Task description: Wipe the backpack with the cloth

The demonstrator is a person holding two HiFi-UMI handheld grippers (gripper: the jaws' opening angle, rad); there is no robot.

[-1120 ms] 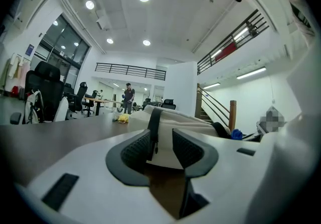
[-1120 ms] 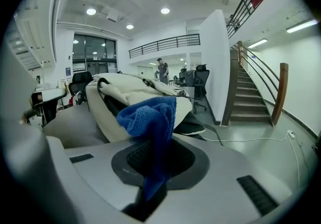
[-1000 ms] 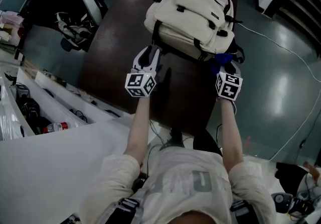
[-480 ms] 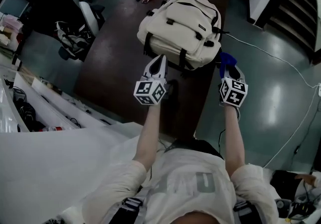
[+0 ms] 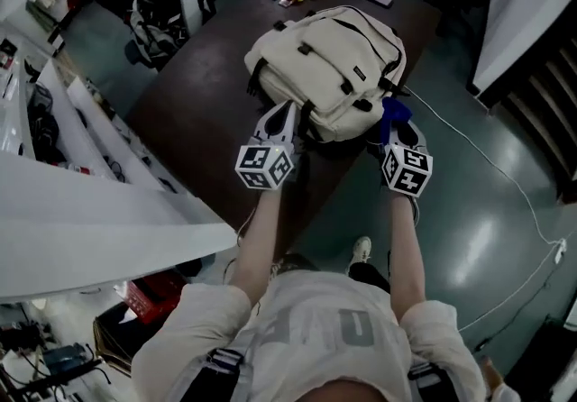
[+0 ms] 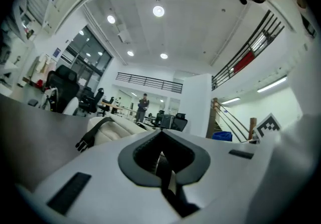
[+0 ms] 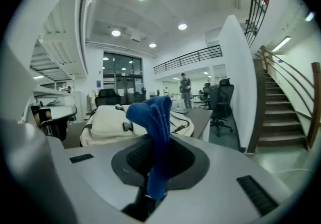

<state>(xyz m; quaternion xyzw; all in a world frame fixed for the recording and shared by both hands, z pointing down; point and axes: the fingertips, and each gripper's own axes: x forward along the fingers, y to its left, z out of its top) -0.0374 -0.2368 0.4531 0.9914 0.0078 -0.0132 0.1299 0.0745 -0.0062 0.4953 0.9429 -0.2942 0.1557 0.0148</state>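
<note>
While the cloth (image 7: 154, 117) hangs pinched between the right gripper's (image 5: 398, 128) jaws, with a blue fold standing up past the tips, no wiping has begun. In the head view the cloth sits just beside the backpack's (image 5: 329, 67) near right corner, and I cannot tell whether it touches the fabric. The backpack lies flat on the dark table (image 5: 203, 112), cream front panel up, black straps and buckles toward the person. The left gripper (image 5: 288, 108) is at the bag's near edge with its jaws pressed together and nothing between them. Whether its tips rest on the bag is not clear either.

I judge this to be the approach: the cloth is gripped and brought up to the bag, and the first stroke is yet to be made. The next move calls for carrying the cloth forward and down onto the top panel, so that the loose fold lies against the fabric instead of poking up. It should then be drawn across with light pressure. The bag looks soft and may slide on the smooth table, so the left gripper would do well to steady the near edge. Zip pulls and straps could catch the cloth.
</note>
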